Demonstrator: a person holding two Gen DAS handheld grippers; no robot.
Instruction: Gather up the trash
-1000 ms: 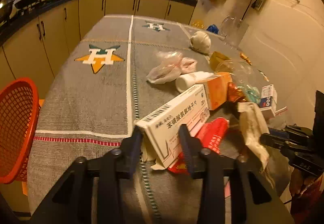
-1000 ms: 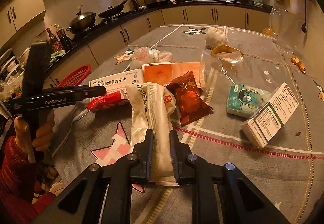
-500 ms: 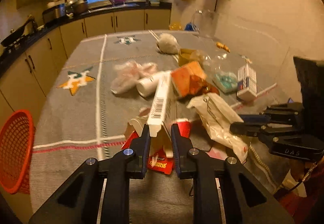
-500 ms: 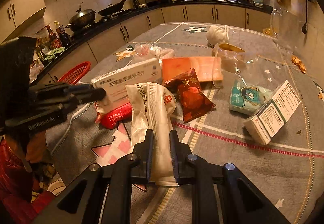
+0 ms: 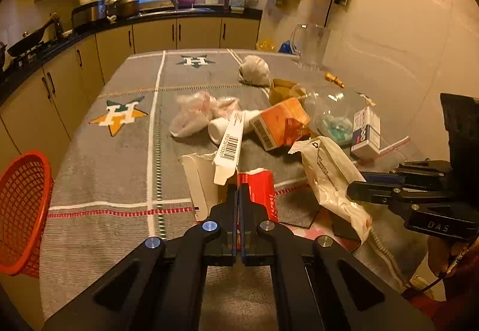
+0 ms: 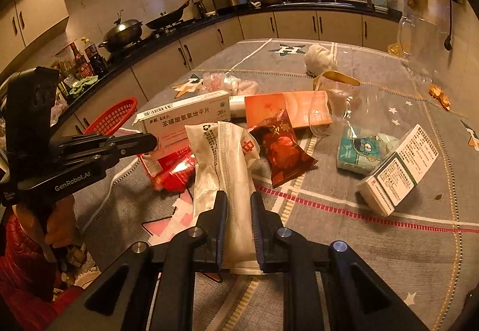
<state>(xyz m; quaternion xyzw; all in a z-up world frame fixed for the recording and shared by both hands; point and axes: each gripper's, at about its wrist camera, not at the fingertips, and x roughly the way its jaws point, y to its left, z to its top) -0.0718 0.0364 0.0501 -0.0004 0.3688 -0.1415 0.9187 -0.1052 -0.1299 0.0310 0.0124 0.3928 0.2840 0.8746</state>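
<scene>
The surface (image 5: 98,169) I work over is a long top under a grey woven cloth with star emblems, and the trash lies heaped toward its near right end. The red plastic mesh basket (image 5: 21,211) sits off its left edge, well apart from the heap. In my right hand-held gripper (image 6: 238,226) I pinch the lower end of the crumpled white paper bag (image 6: 221,157), which trails forward over the heap. My left hand-held gripper (image 5: 238,199) has just been closing and is now pressed nearly together on a thin flap of the long white cardboard medicine box (image 5: 230,145), which stands tipped up on edge above the flat red packet (image 5: 260,190).

I judge that grip the weak point: only a flap is caught, so a quick swing toward the basket could tear it or let the box slip out. The bag's loose end could also drag the dark red snack pouch (image 6: 281,151) beside it.
</scene>
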